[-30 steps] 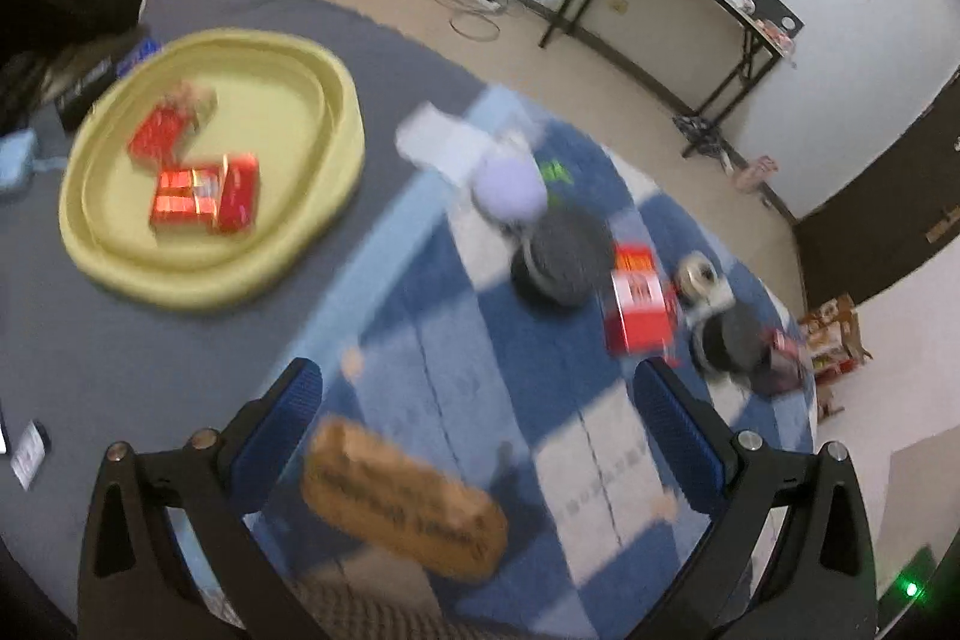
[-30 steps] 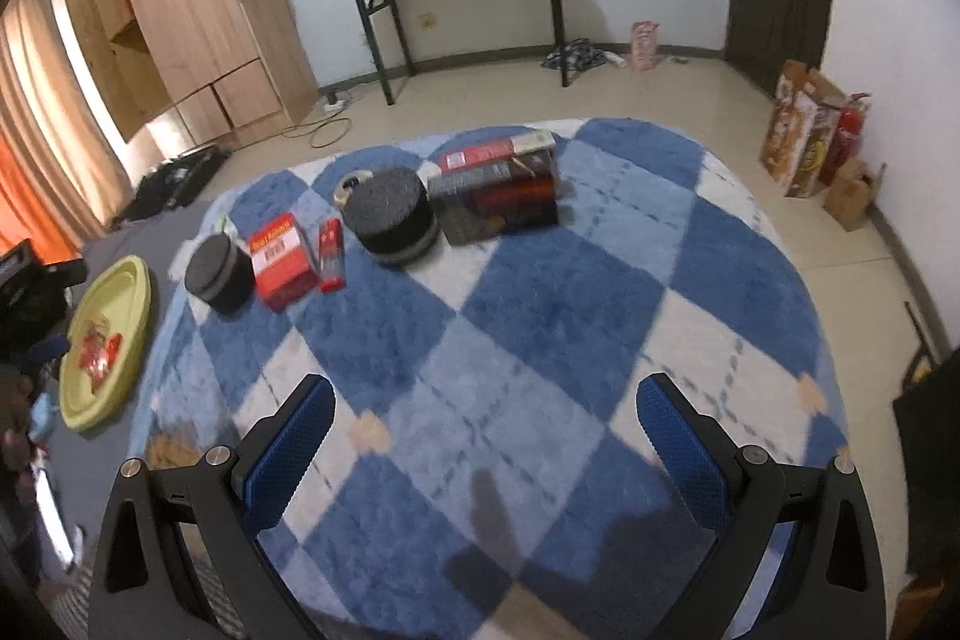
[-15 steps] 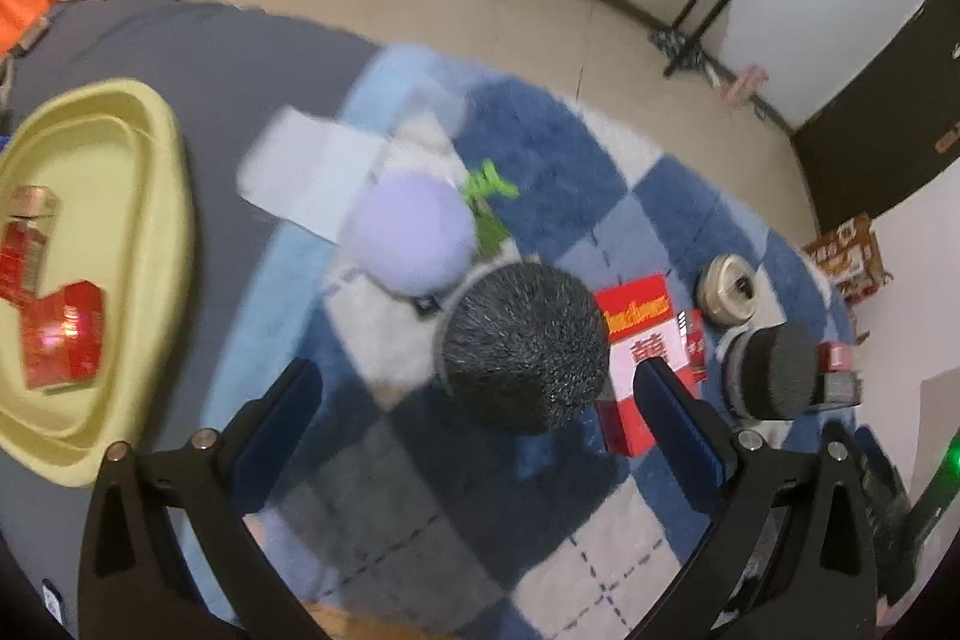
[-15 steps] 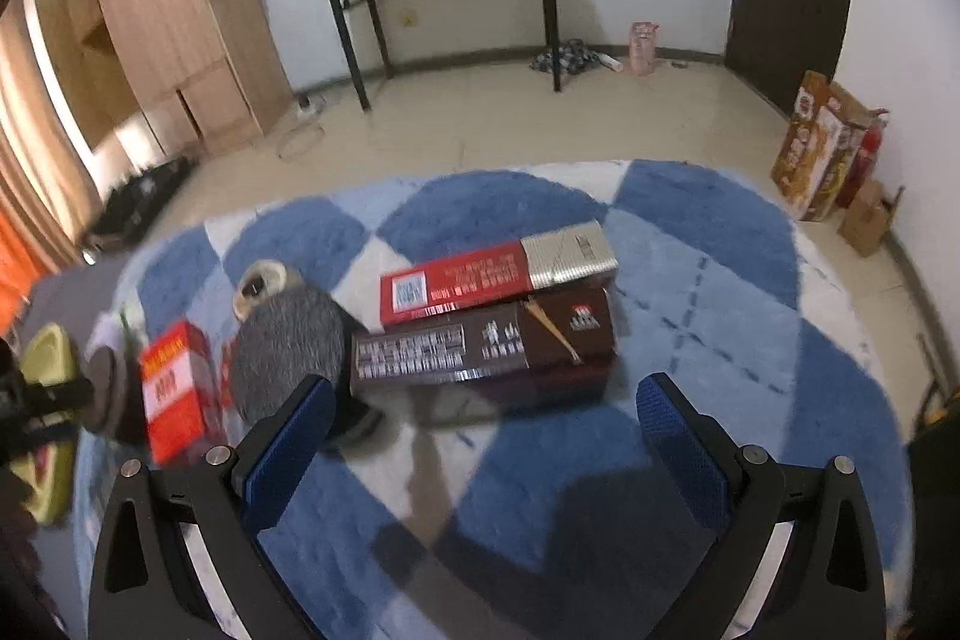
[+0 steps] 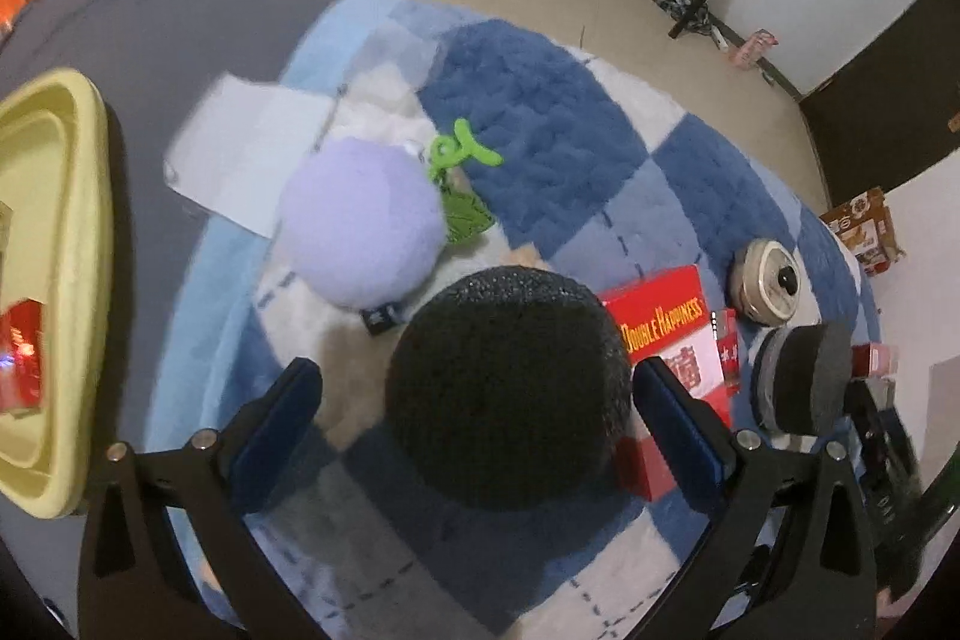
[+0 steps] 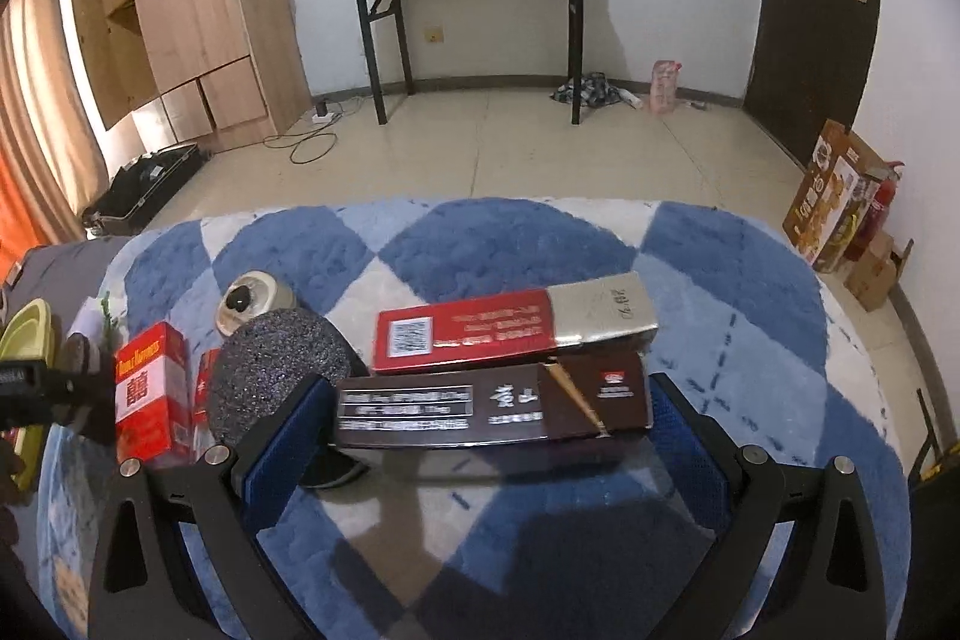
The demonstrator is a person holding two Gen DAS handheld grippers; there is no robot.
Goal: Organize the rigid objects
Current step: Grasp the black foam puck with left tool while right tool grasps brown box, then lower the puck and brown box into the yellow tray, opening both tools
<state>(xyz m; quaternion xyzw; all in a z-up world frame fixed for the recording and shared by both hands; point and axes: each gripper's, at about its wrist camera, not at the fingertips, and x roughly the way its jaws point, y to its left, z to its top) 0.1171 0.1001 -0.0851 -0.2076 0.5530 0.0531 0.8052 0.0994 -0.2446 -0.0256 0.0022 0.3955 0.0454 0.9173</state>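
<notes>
1. Left wrist view: the left gripper stood spread wide over the blue-and-white rug, its blue pads on either side of a black round foam block. Whether the pads touched it could not be told. Ahead and to the left lay a lilac plush ball; just right of the block stood a red Double Happiness box. Far left sat the yellow tray.

2. Right wrist view: the right gripper was also spread, its pads flanking a dark brown carton. Directly beyond that carton lay a red-and-silver carton. Left of the left pad stood a grey foam disc.
</notes>
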